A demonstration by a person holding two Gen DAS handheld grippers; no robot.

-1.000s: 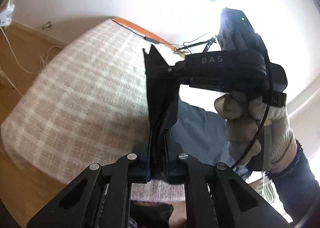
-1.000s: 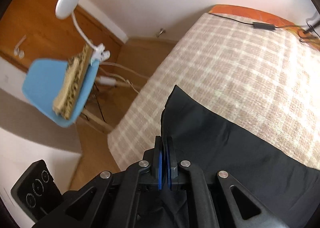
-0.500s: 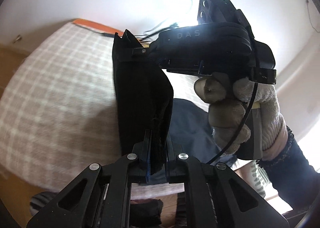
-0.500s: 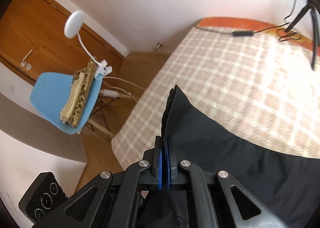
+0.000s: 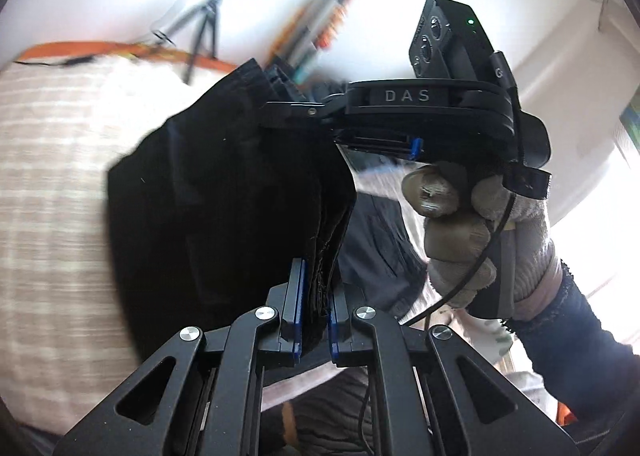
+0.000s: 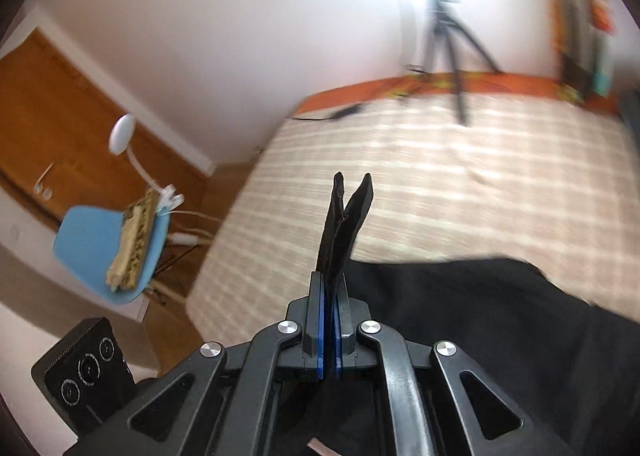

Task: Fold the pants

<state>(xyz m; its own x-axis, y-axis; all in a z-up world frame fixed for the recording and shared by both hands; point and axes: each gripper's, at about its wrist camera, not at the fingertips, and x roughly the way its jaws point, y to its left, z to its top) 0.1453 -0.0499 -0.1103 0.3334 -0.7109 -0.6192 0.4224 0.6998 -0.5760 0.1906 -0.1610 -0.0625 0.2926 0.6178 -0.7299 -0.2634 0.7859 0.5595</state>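
Observation:
The black pants (image 5: 224,208) hang in the air over the checked bed cover (image 5: 52,184), held by both grippers. My left gripper (image 5: 314,296) is shut on a thick folded edge of the pants. In the left wrist view my right gripper (image 5: 292,112), held by a gloved hand (image 5: 480,232), grips the top edge of the same cloth. In the right wrist view my right gripper (image 6: 329,296) is shut on a narrow strip of the pants (image 6: 344,216), and the rest of the cloth (image 6: 480,316) spreads to the right over the bed cover (image 6: 400,176).
A blue-grey garment (image 5: 380,240) lies on the bed behind the pants. A tripod (image 6: 452,44) stands past the bed's far orange edge (image 6: 380,88). A blue chair (image 6: 100,252) with a clip lamp (image 6: 124,136) stands on the wood floor to the left.
Both grippers have lifted and swung with the pants; the views now point more toward the far wall and tripod. The pants hang wider between the grippers. Both stay shut.

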